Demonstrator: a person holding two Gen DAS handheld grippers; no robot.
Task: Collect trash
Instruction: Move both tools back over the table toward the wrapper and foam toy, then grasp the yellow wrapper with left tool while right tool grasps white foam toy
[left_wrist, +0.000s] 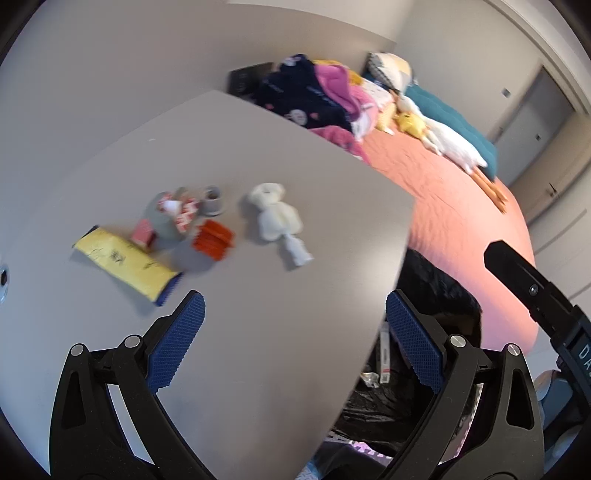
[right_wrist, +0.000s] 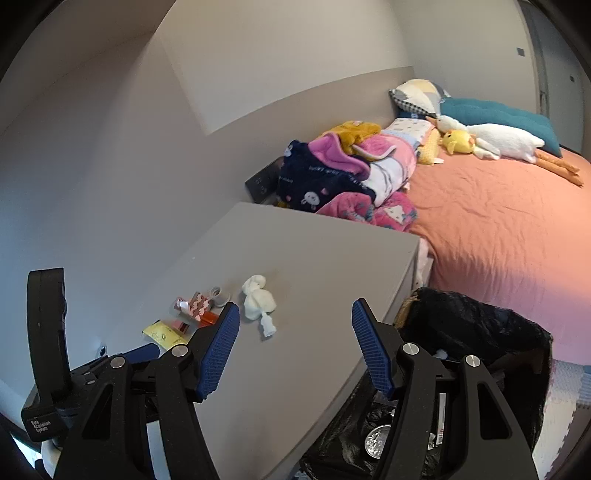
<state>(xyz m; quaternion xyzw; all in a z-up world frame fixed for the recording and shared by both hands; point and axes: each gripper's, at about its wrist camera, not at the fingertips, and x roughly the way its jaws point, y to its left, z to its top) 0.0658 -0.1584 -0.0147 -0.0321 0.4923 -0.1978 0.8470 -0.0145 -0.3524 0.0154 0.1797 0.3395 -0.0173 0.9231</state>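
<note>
Through the left wrist view, we hold our left gripper (left_wrist: 295, 314) spread and empty above the grey table (left_wrist: 295, 166), where the yellow packet (left_wrist: 125, 264), orange wrapper (left_wrist: 214, 240) and white tissue wad (left_wrist: 275, 218) lie clustered. From the right wrist view, our right gripper (right_wrist: 295, 328) hangs released, the bin bag (right_wrist: 480, 332) beside the table's corner. Closing on one piece could knock its neighbours off.

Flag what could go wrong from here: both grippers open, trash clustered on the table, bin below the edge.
1. The white plush toy lies beside the orange wrapper and could be binned by mistake.
2. The wrappers crowd the small grey cup; a grab may topple it.
3. The yellow packet lies flat and may slip from the left gripper.
</note>
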